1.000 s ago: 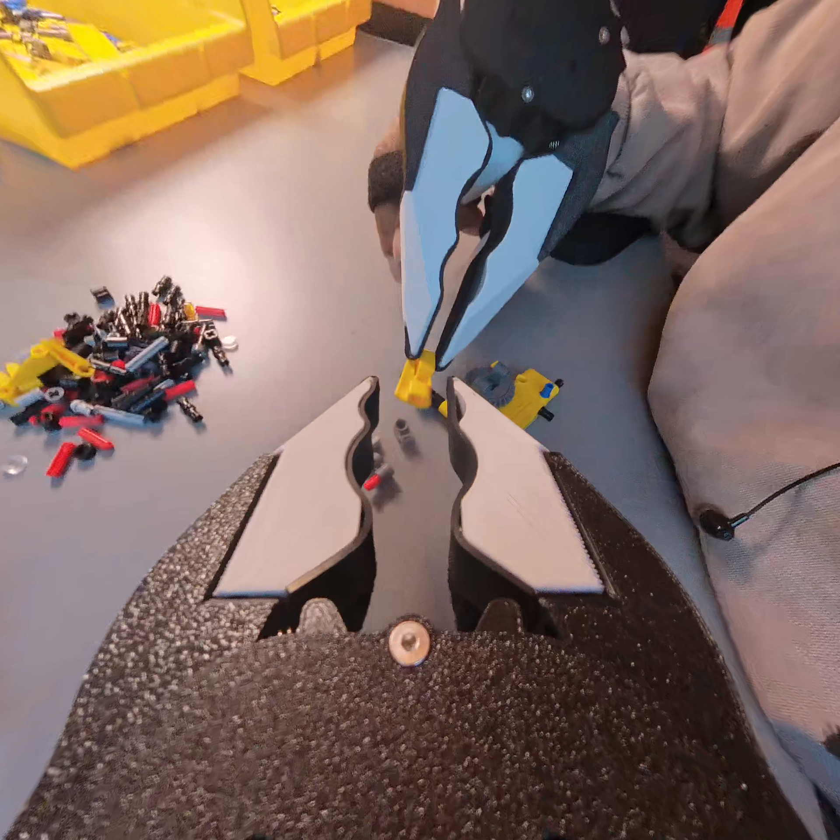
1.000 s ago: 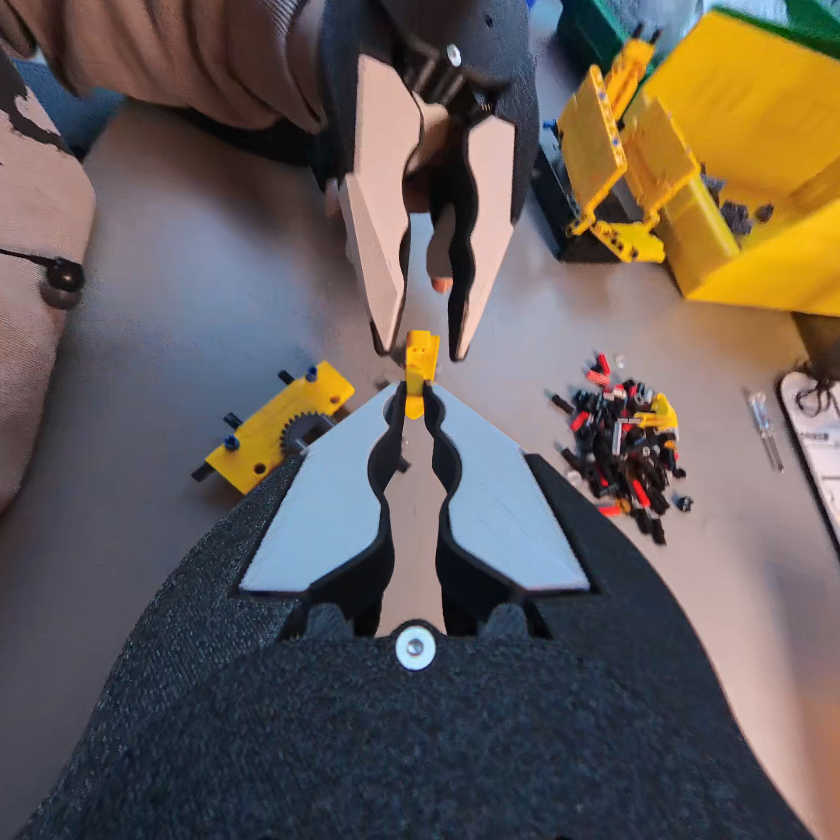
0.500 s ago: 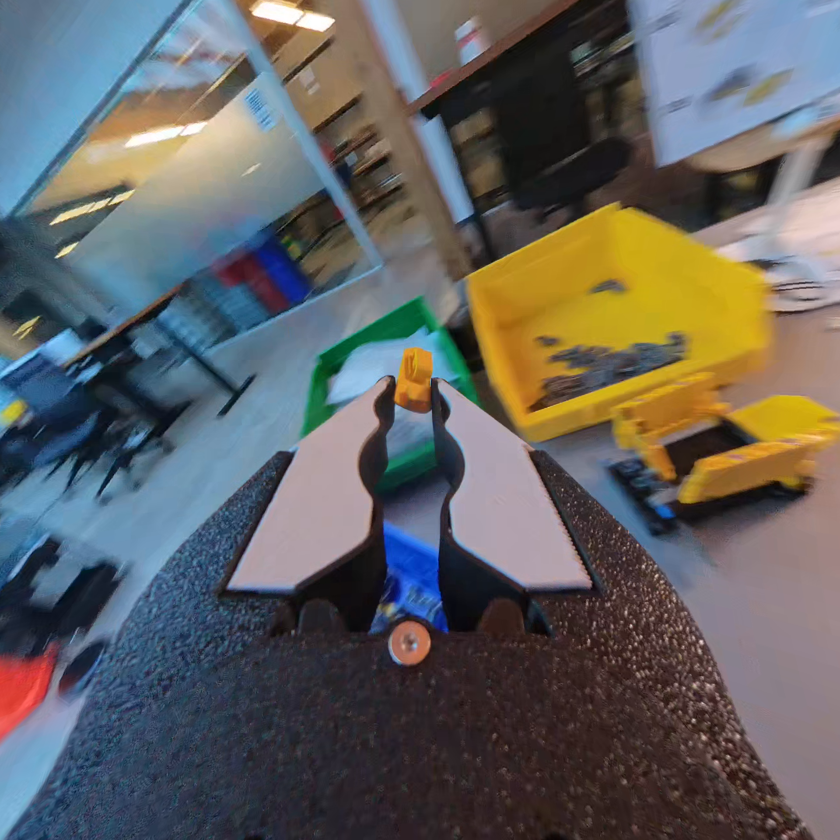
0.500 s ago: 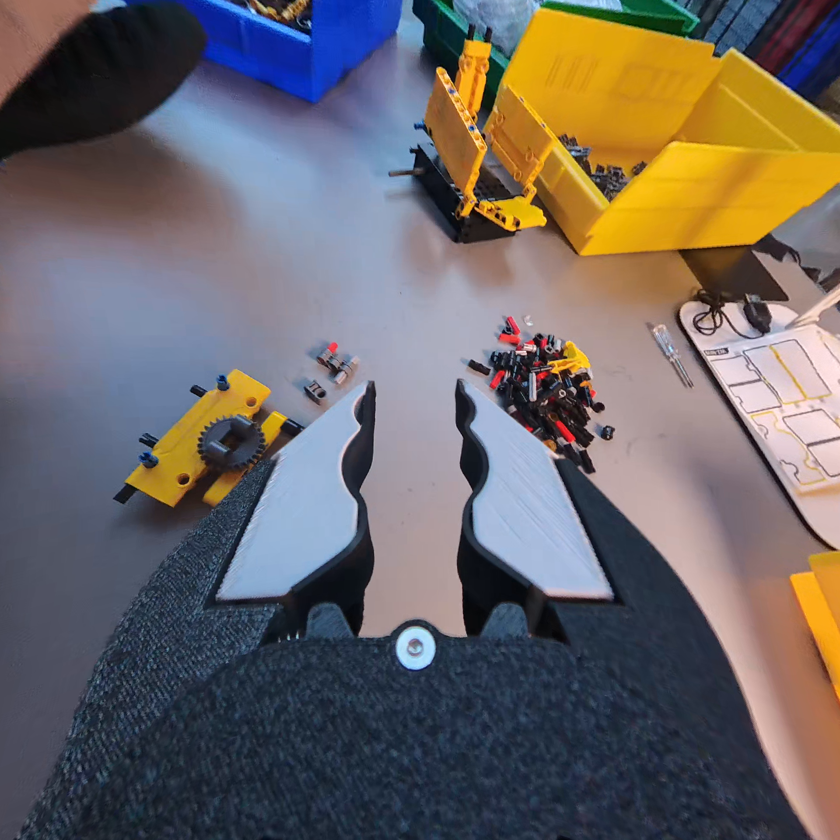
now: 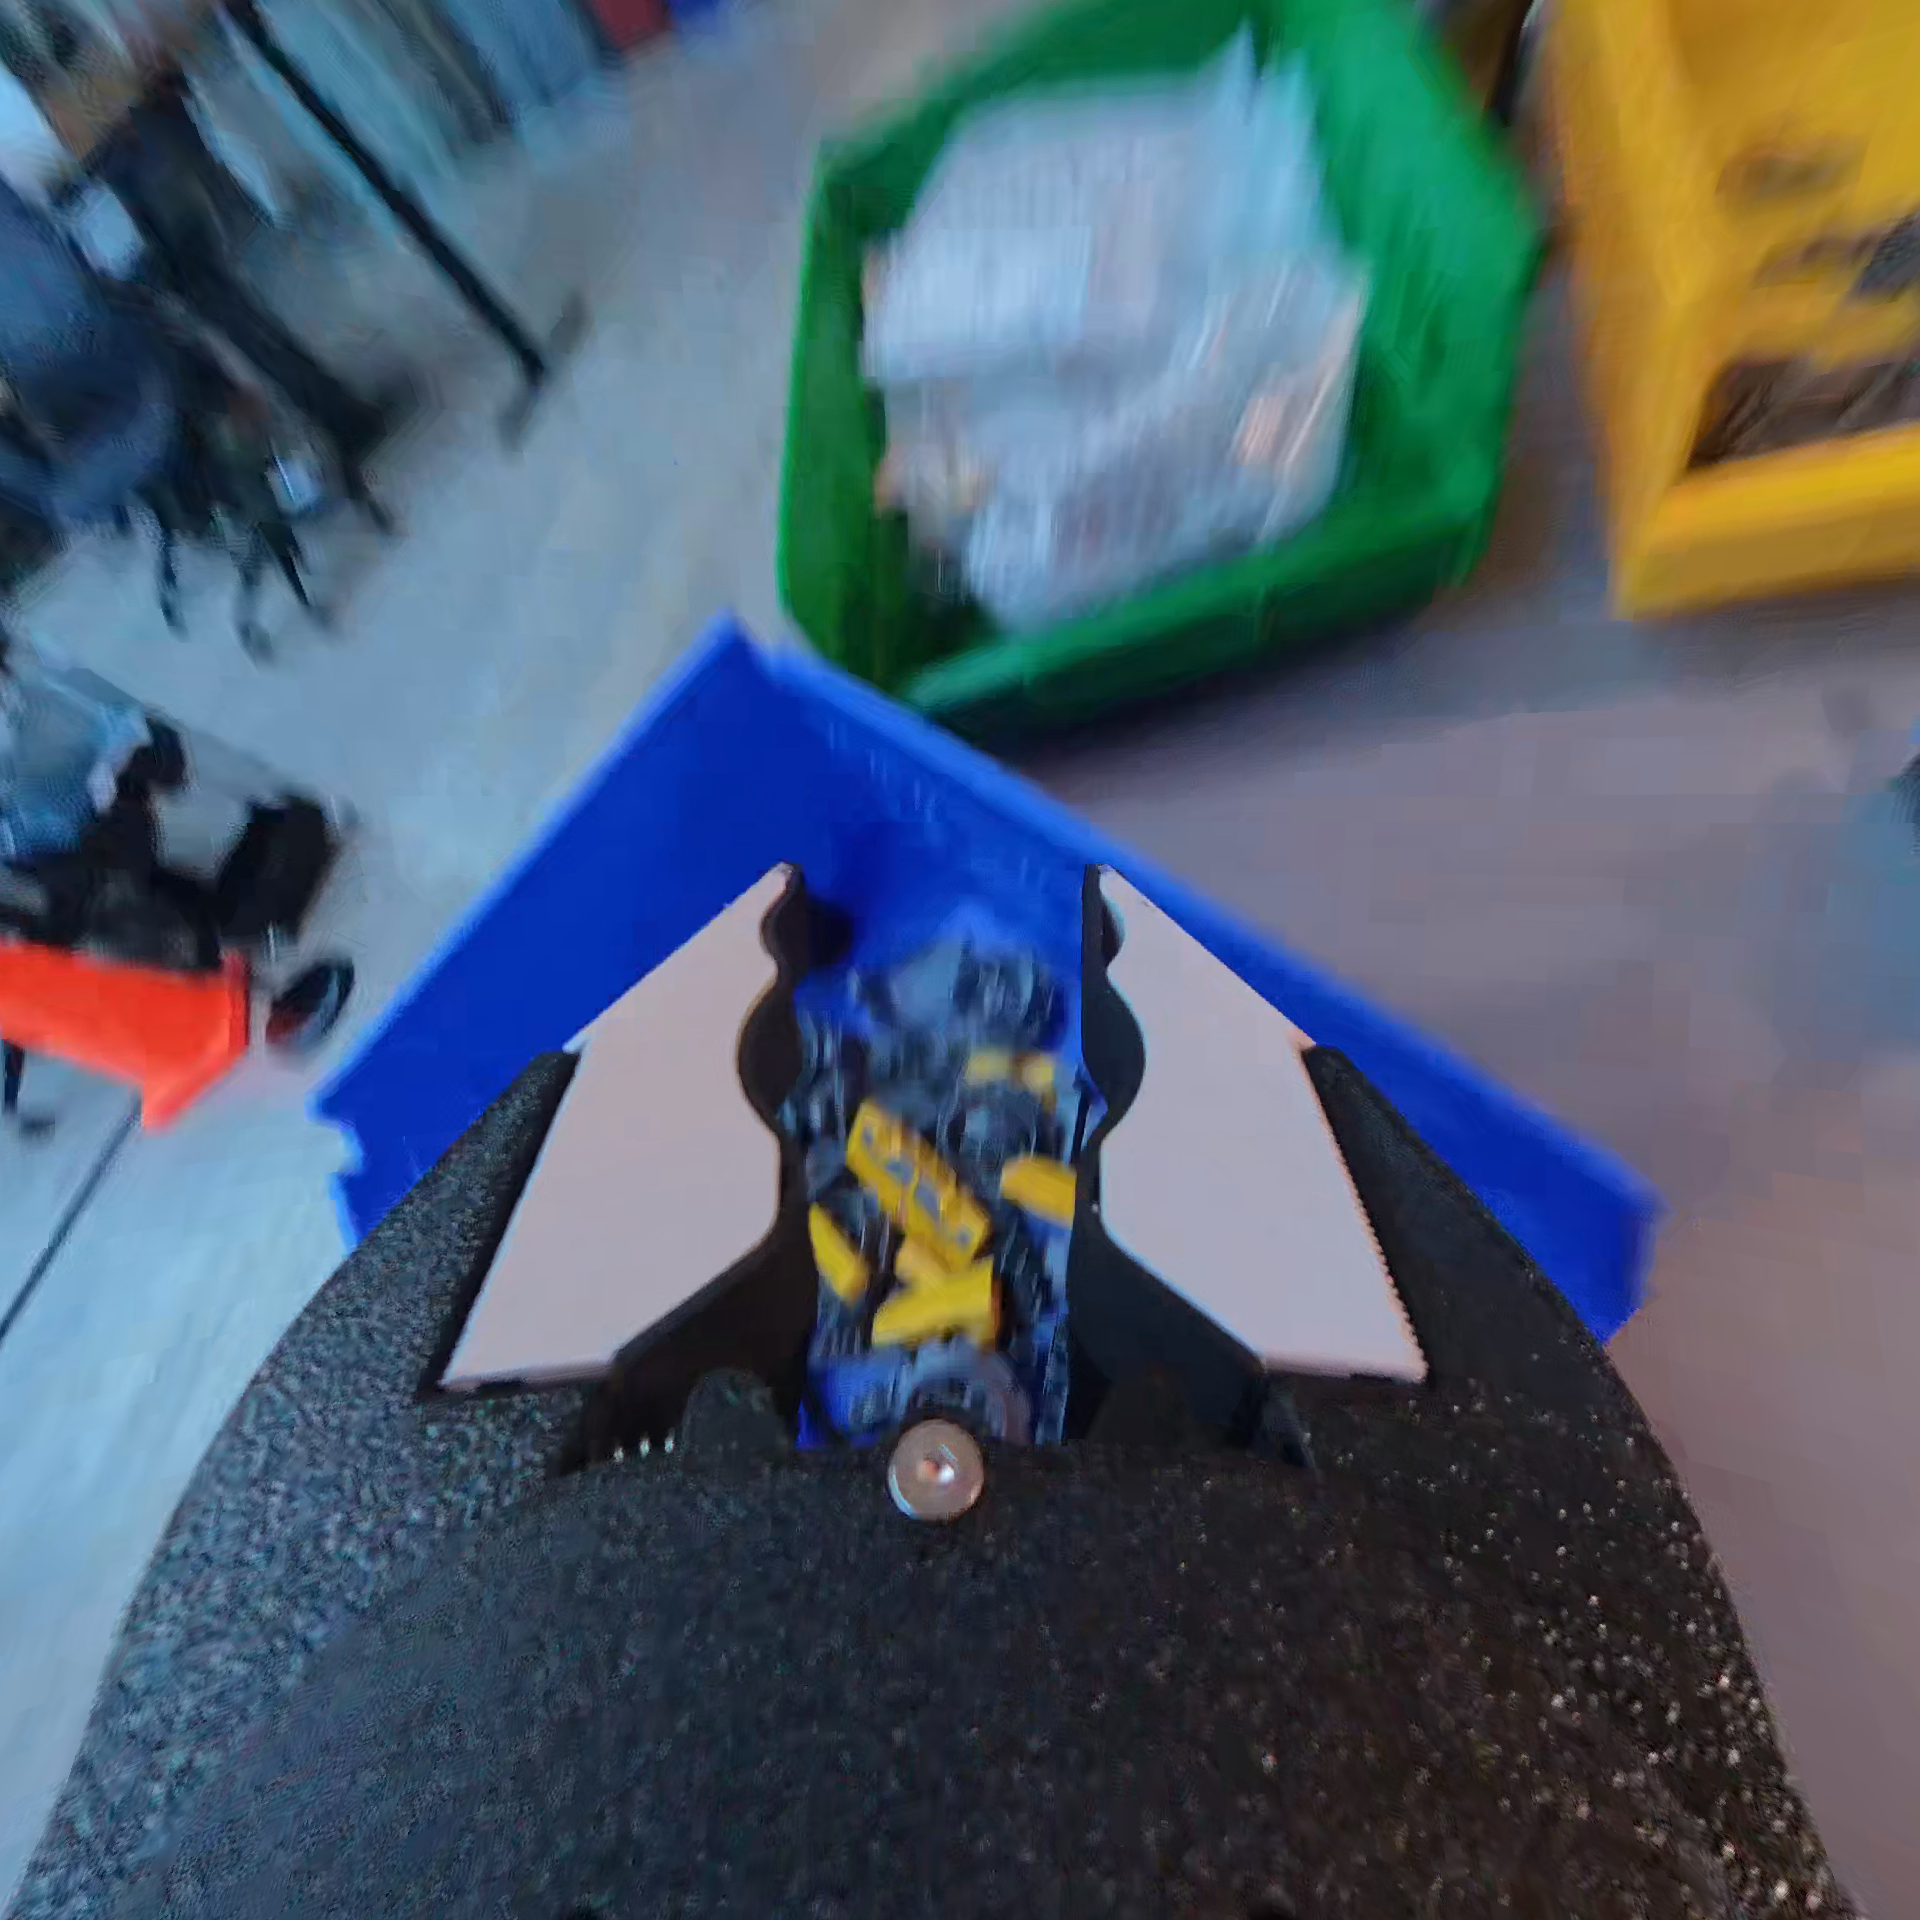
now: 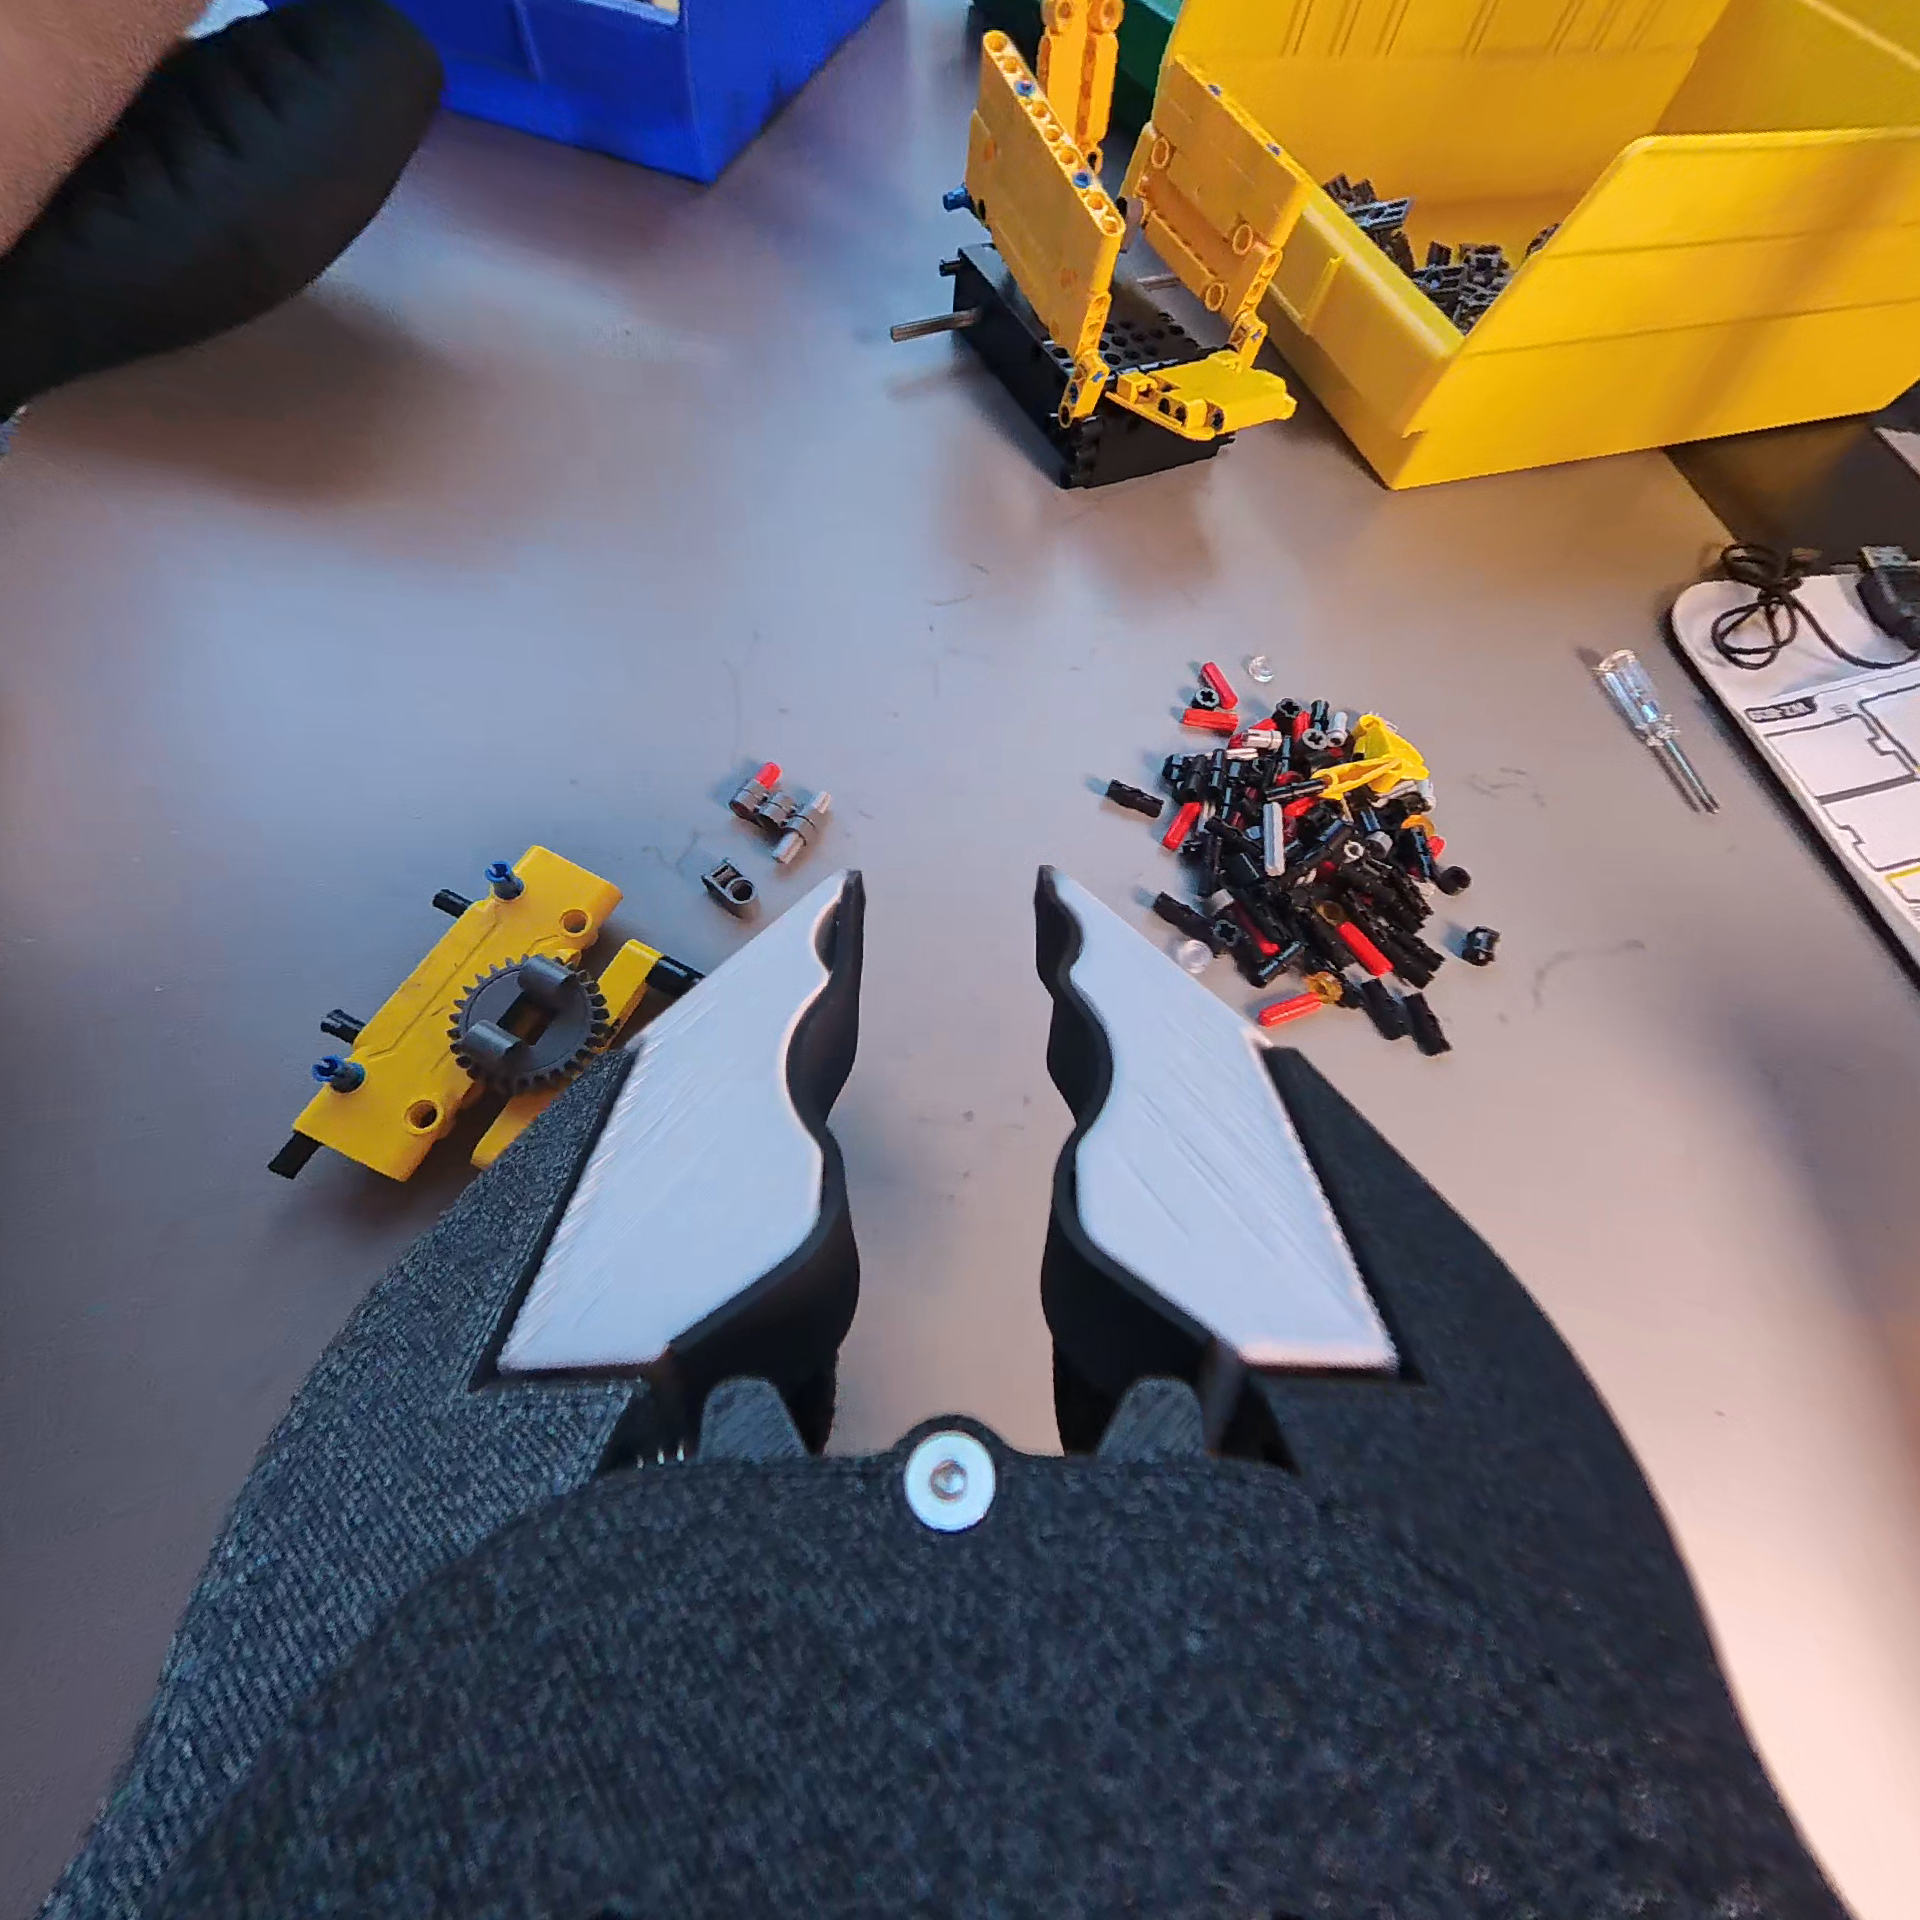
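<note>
The left gripper (image 5: 940, 888) was held wide open and empty above the blue bin (image 5: 665, 862), whose blurred yellow and dark pieces (image 5: 925, 1216) were seen between its jaws. The right gripper (image 6: 948, 883) was likewise spread, nothing held, over the table (image 6: 520, 582); the yellow gear assembly (image 6: 457, 1013) lay to its left, the pile of small pins (image 6: 1314, 852) to its right. A careless descent could scatter that pile.

Left gripper (image 5: 940, 883) is pointing steeply downward, its two fingers (image 5: 644, 1174) spread wide apart with nothing between them. Right gripper (image 6: 948, 883) is hovering, tilted forward and down, jaws likewise parted and empty. A black-sleeved arm (image 6: 197, 197) is showing at the upper left of the right wrist view
</note>
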The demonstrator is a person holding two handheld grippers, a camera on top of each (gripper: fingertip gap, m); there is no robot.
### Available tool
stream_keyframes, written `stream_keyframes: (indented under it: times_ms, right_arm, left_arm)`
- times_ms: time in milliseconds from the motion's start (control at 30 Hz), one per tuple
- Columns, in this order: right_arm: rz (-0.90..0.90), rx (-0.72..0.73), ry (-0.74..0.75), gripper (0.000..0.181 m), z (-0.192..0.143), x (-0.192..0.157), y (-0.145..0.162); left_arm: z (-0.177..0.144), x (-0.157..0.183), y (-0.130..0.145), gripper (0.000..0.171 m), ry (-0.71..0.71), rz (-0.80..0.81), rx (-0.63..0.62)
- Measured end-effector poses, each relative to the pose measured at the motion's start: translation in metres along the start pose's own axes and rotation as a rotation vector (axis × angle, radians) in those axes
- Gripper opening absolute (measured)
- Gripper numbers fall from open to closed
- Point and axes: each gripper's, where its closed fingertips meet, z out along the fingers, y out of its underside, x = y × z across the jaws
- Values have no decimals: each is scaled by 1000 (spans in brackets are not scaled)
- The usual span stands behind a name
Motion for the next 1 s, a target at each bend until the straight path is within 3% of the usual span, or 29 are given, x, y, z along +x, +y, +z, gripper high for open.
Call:
stream_keyframes:
  times_ms: [67, 133, 233, 300, 400, 533, 633, 733, 767, 867, 933, 1000]
  right_arm:
    - [0, 2, -34, 32, 2, -7, 0]
    - [-5, -8, -72, 32, 6, -17, 1]
    - [6, -76, -139, 32, 16, -34, 9]
    - [28, -129, -162, 30, 23, -41, 13]
    - [32, -194, -177, 24, 31, -44, 16]
    - [-10, -285, -231, 10, 38, -54, 21]
    - [-105, -271, -211, 7, 38, -53, 17]
    - [-136, -41, -148, 7, 12, -31, -26]
    - [-155, 70, -62, 7, -5, -11, -46]
    - [-215, 377, 307, 6, -86, 62, -98]
    - [-268, 499, 646, 6, -159, 118, -111]
    - [-295, 525, 959, 6, -231, 166, -102]
  left_arm:
    - [-37, 29, -65, 47, 79, 30, 360]
    - [-78, 84, -110, 45, 272, 80, 627]
    - [-119, 184, -130, 44, 638, 155, 800]
    - [-137, 252, -116, 44, 880, 222, 787]
    - [-163, 338, -67, 44, 1181, 440, 663]
    - [-192, 392, 5, 49, 1499, 667, 429]
    - [-190, 404, 31, 48, 1514, 761, 364]
    - [-172, 408, 50, 47, 1434, 852, 288]
    - [-166, 409, 52, 46, 1402, 864, 271]
    - [-160, 407, 51, 19, 1383, 832, 216]
    - [-160, 407, 53, 8, 1409, 821, 192]
    - [-161, 407, 53, 7, 1419, 811, 177]
